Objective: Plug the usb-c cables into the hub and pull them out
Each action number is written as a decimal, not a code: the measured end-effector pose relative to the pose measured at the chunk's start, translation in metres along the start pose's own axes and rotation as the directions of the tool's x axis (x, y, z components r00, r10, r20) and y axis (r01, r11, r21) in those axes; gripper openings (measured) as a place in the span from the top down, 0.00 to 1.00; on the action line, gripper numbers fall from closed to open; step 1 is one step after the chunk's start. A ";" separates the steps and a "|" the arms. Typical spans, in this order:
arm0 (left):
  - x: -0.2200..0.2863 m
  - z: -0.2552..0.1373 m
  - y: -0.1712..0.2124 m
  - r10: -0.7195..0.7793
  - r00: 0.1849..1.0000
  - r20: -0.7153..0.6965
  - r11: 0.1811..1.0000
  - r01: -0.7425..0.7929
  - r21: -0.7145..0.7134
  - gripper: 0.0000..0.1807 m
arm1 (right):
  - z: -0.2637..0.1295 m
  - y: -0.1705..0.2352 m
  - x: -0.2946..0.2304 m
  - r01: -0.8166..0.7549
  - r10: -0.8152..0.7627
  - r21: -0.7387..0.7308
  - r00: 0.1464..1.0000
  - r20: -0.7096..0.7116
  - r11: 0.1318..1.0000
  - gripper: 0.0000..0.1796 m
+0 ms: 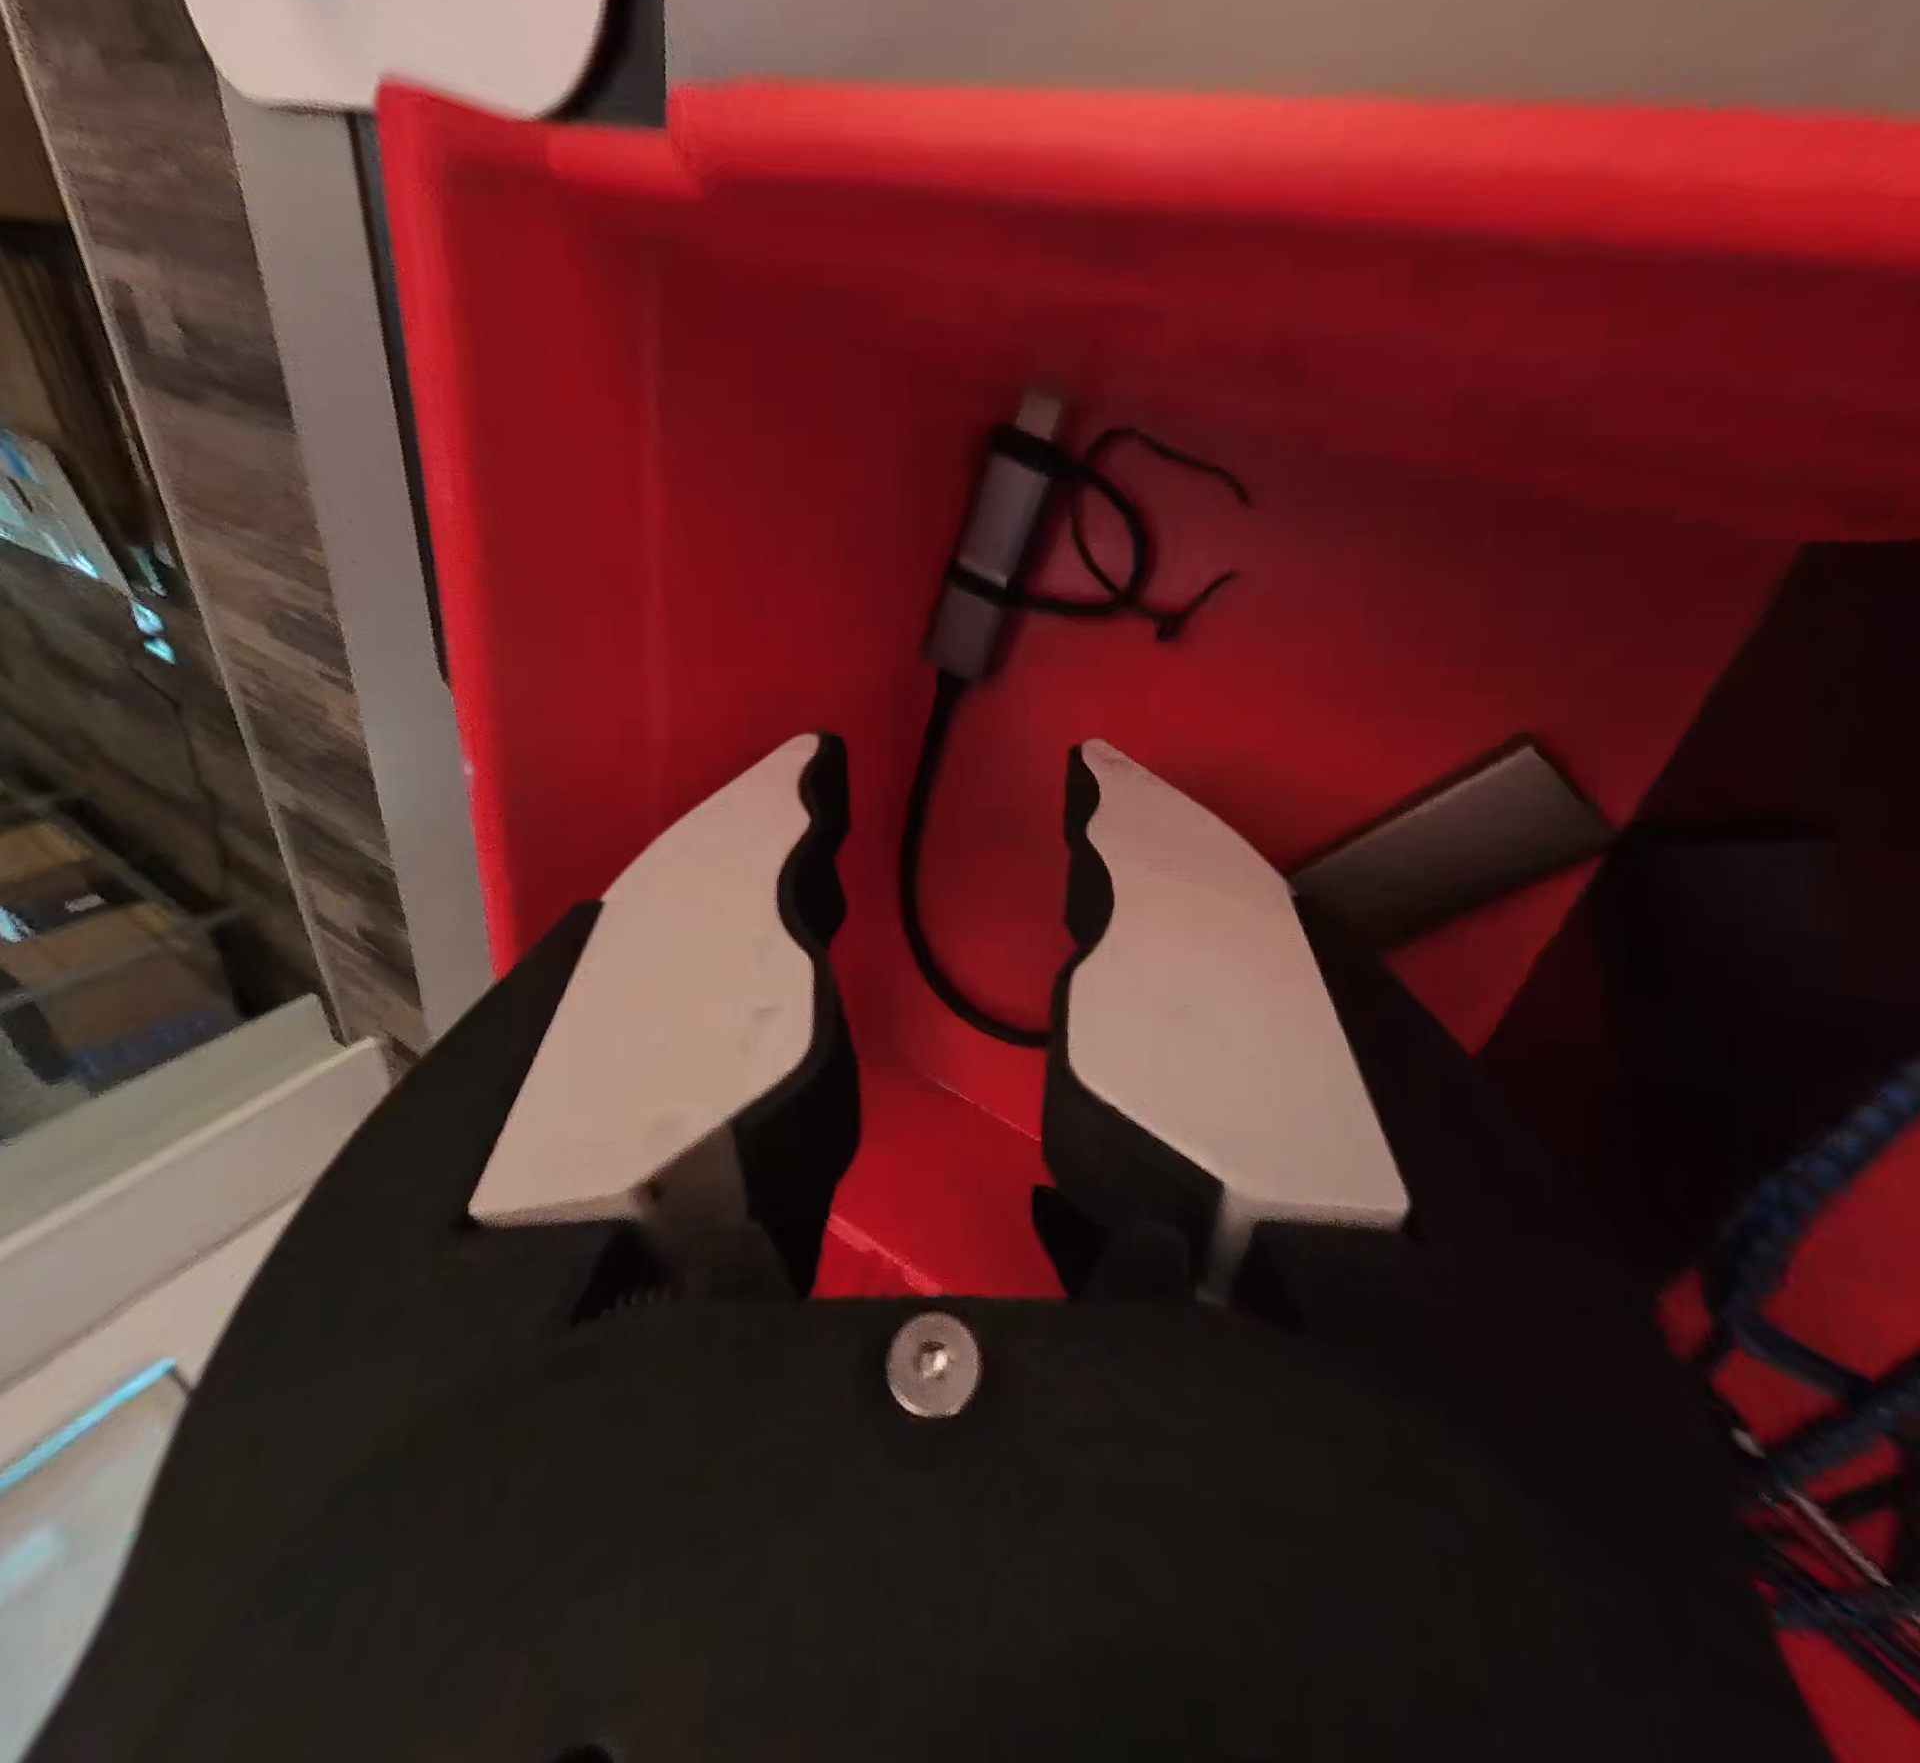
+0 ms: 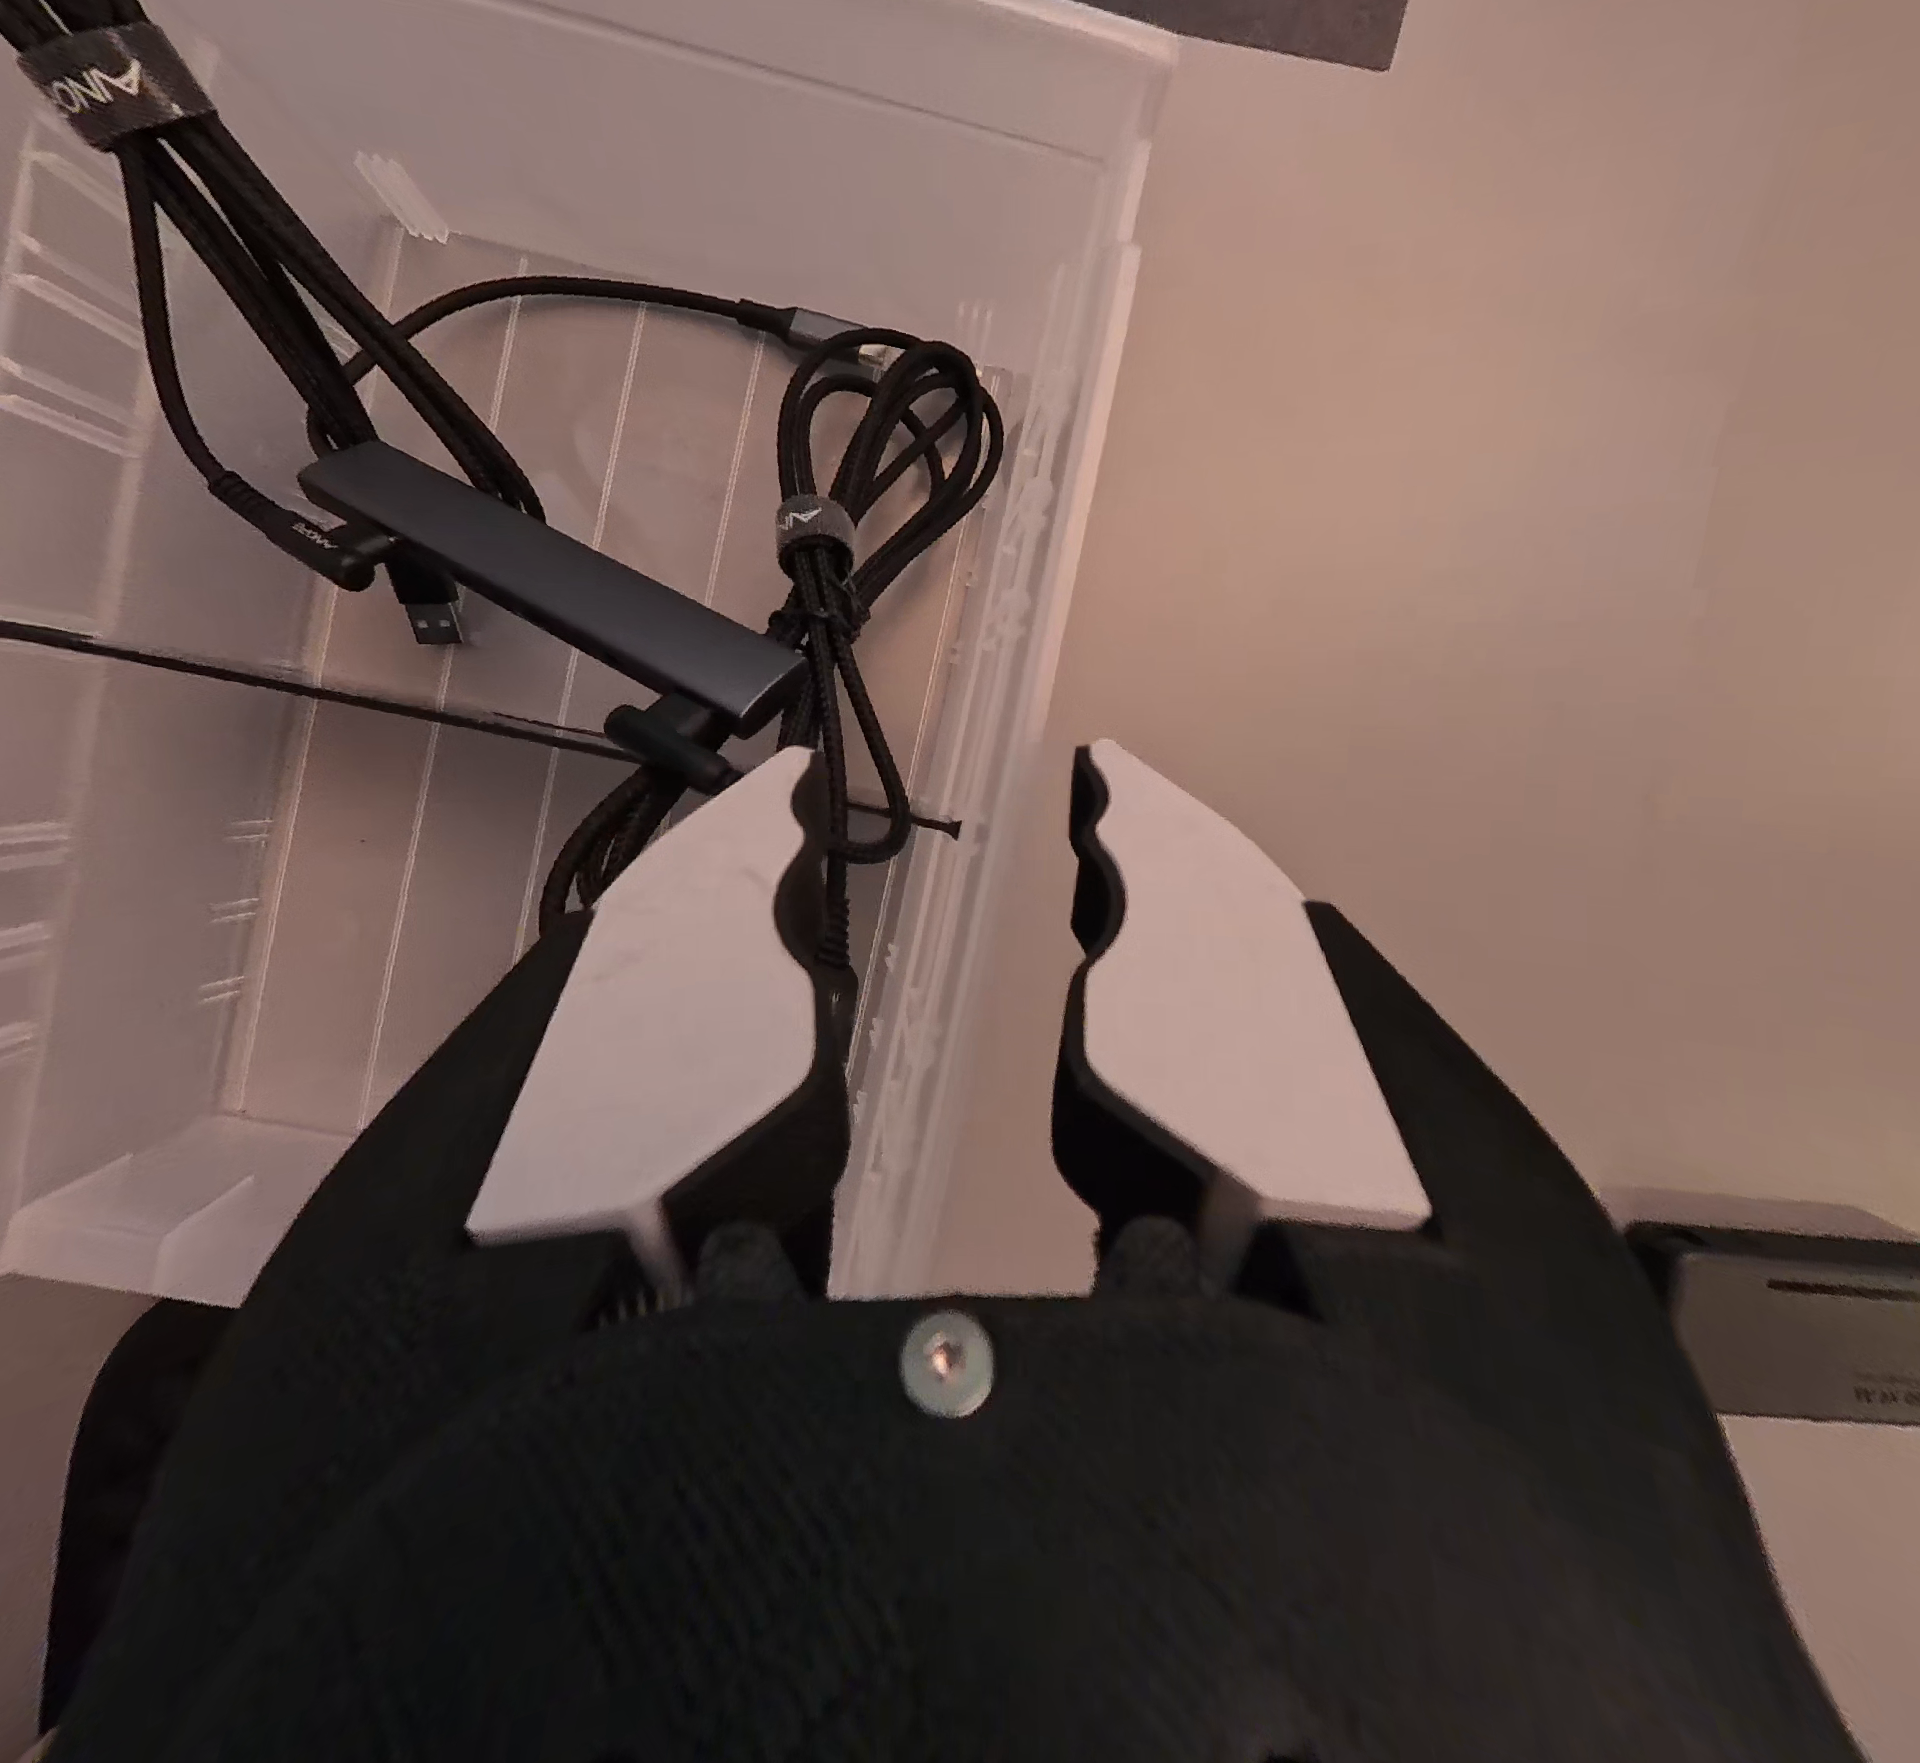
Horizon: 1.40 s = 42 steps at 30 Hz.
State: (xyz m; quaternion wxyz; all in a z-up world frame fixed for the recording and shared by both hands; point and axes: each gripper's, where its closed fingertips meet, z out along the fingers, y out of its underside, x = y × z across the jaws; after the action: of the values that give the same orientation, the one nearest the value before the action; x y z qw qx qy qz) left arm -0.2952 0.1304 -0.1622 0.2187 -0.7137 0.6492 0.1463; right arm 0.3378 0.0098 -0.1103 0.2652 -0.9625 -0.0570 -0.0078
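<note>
Currently the left tongs [image 1: 951, 757] point down into a red tray [image 1: 644, 466], jaws moderately apart and empty. Between and beyond the fingertips lies a grey adapter [image 1: 987, 550] on a short black lead [image 1: 925, 861], which curves back toward the right finger; a thin black cord [image 1: 1122, 550] loops beside the adapter. A grey slab [image 1: 1455, 840] lies near right in the tray, its type not discernible. Blue braided cable [image 1: 1808, 1225] shows at the right edge.

The right tongs [image 2: 945, 763] are likewise half open, gripping nothing. They hang over the right rim of a clear bin [image 2: 623, 155] on a pale counter [image 2: 1558, 570]. Inside the bin the dark hub [image 2: 561, 570] lies slantwise, an angled plug [image 2: 665, 742] seated at its near end. A strapped cable bundle [image 2: 831, 591] lies just right of the hub, its loops reaching beside the left finger. A second bundle [image 2: 114, 103] enters from far left. A loose USB plug [image 2: 431, 607] rests left of the hub.
</note>
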 end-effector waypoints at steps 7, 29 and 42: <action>0.006 0.021 -0.011 0.066 0.991 -0.112 0.998 -0.063 0.031 0.81 | 0.001 0.000 0.001 0.025 -0.028 -0.045 0.998 -0.065 0.999 0.76; 0.027 -0.025 0.036 -0.018 0.936 -0.351 1.000 0.023 0.011 0.92 | 0.002 0.000 0.001 0.077 -0.091 -0.101 0.985 -0.144 0.992 0.80; 0.041 -0.015 0.067 0.301 0.875 -0.379 0.939 -0.341 -0.043 0.79 | -0.005 -0.002 -0.001 0.144 -0.188 -0.181 0.948 -0.258 0.973 0.80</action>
State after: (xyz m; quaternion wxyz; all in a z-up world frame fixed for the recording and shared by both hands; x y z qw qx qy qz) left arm -0.3583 0.0833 -0.1781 0.0274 -0.6215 0.7789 0.0798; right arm 0.3370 0.0088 -0.1052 0.1908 -0.9620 -0.1000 -0.1675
